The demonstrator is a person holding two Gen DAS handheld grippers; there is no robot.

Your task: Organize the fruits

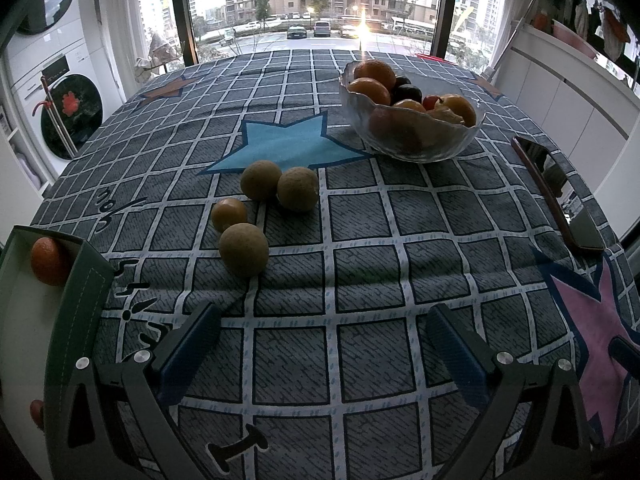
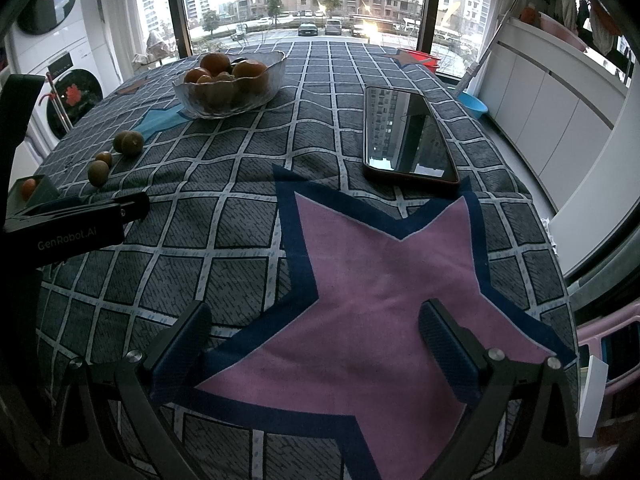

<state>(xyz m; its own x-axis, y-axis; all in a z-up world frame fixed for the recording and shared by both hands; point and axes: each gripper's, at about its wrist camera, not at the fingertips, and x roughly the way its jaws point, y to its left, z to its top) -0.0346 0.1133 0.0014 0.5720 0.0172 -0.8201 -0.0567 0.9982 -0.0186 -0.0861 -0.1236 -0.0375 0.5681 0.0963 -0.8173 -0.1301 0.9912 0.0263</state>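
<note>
Left tongs [image 1: 320, 344] spread, empty, low over the checked cloth [image 1: 360, 264] on the bench. Right tongs [image 2: 316, 344] spread too, empty, over a pink star [image 2: 380, 280]. Green box [image 1: 86, 280] just left of the left tongs, one orange [image 1: 48, 260] inside. Four loose fruits [image 1: 264, 204] lie clustered ahead of the left tongs, some touching. Phone [image 2: 408, 136] lies flat beyond the pink star. Glass bowl [image 1: 412, 136] farther back, full of oranges and dark fruit.

Low wrist views, windowward; shared glass bowl [image 1: 412, 120]
</note>
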